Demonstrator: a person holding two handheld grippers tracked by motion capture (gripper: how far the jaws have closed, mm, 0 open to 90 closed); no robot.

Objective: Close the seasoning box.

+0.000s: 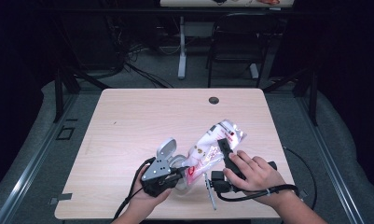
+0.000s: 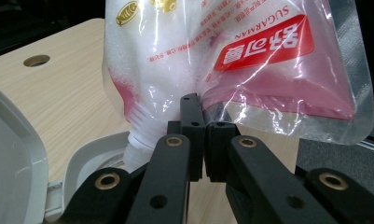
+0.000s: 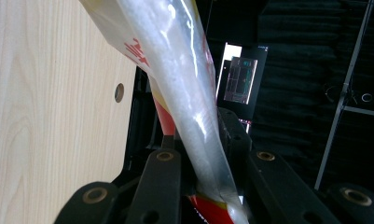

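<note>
The pale wooden counter (image 1: 128,121) carries everything; its round cable hole (image 1: 213,100) lies far beyond the pouch. Above the counter's near edge I hold a clear plastic spouted pouch of white sugar with red printing (image 1: 211,145), tilted spout-down over a white plastic container with a hinged lid (image 1: 168,154). My right tool (image 1: 224,149) clamps the pouch's upper body. My left tool (image 1: 177,176) is pinched shut on the pouch's lower edge beside the spout.

Bright lit table (image 1: 128,121), dark surroundings, glare on pouch (image 2: 184,42).
</note>
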